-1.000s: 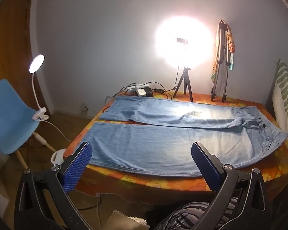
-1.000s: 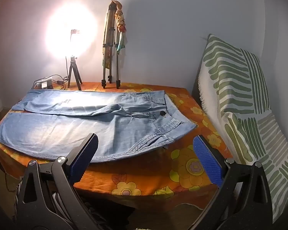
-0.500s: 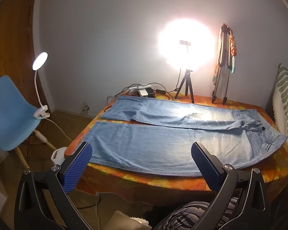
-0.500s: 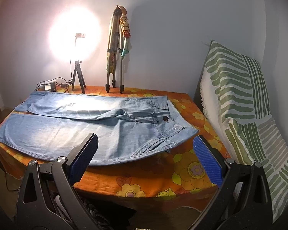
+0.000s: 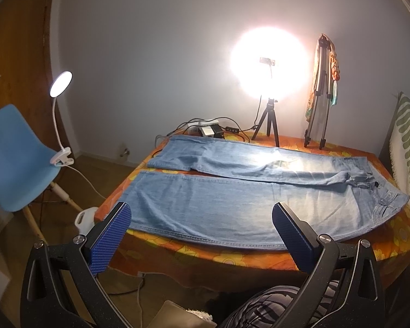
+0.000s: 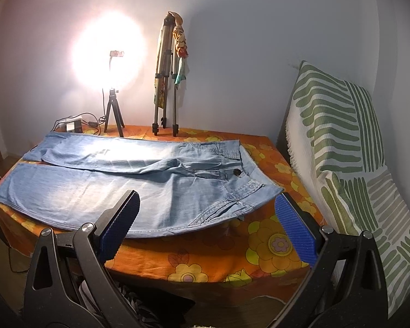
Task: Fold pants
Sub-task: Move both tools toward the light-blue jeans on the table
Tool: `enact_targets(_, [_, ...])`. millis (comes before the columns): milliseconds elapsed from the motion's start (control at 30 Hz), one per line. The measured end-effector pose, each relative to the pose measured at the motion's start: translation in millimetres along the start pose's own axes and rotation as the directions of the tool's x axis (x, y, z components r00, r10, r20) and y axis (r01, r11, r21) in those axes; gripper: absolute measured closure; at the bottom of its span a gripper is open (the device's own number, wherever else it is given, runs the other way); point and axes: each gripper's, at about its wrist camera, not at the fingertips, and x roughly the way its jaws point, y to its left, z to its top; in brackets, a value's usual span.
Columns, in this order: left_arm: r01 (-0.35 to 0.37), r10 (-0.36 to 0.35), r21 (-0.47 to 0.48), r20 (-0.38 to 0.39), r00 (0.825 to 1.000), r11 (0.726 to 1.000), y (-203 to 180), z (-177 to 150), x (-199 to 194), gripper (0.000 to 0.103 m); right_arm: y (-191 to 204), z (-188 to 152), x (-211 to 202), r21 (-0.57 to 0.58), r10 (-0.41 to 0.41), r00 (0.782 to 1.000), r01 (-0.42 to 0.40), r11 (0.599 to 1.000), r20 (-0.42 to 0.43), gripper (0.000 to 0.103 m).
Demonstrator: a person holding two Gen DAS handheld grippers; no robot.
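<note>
1. The table (image 5: 259, 258), under an orange flowered cloth, carries everything; a striped cushion (image 6: 341, 142) leans at its right, a blue chair (image 5: 16, 158) stands off its left.
2. The pants (image 5: 232, 205), light blue jeans, lie spread flat along the table; waistband at the right end, hems at the left; the two legs lie side by side, one near, one far, with a narrow strip of cloth showing between them at the hem end.
3. No fold shows yet; I judge the task barely begun, with everything left: one leg over the other, then the length doubled.
4. The left gripper (image 5: 202, 235) hangs before the near edge, over the near leg's lower half; its fingers stand wide apart and hold nothing.
5. The right gripper (image 6: 207, 227) hangs before the near edge close to the waistband corner; fingers equally wide, nothing between them.
6. A ring light (image 5: 269, 67) on a small tripod, a folded tripod (image 6: 165, 82) and a power strip (image 5: 205, 127) line the far edge.
</note>
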Motion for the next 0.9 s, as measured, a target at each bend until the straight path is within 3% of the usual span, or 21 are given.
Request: enact_targets(900, [-0.013,0.013,-0.01,-0.005,1.0,1.0,12.4,-4.1,1.1,0.0,-0.4,-3.2,-0.5,0.0,0.001,1.0,-0.001,1.0,0.002,0.002])
